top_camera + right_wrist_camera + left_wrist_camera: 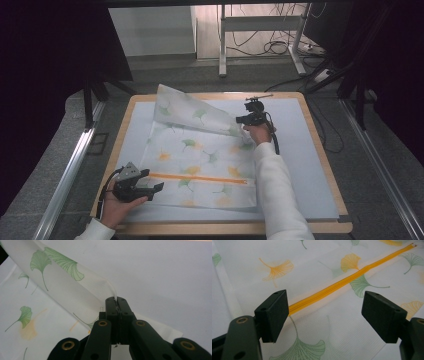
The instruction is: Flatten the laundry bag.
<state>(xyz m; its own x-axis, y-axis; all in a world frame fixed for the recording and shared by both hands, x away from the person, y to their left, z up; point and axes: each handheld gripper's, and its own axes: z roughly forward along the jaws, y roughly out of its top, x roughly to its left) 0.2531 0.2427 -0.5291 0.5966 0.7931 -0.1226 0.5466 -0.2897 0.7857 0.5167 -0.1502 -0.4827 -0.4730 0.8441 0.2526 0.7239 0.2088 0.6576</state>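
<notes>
White fabric printed with green and orange ginkgo leaves, the cloth (200,160) lies spread over the middle of the table (320,165), its near edge running along the table's near edge. An orange zipper (197,178) crosses it from left to right, parallel to that near edge.

The right gripper (239,120) sits toward the far right part of the table with its jaws pressed together on the cloth's far right corner; in the right gripper view the cloth's edge (115,296) is pinched between the closed jaws. That corner is raised off the table, and a flap (187,110) slopes from the jaws up toward the far left corner.

The left gripper (155,186) rests at the near left corner of the cloth, jaws spread wide and holding nothing. In the left gripper view the zipper (342,282) runs straight away from between the jaws, its near end just beside the left-hand jaw.

The work looks like folding the cloth toward the near edge. The fold line would run along the zipper's long axis, so the right hand, which already has the corner, would carry it over. The left gripper is nearer the zipper's left end and is well placed to pin that side down.
</notes>
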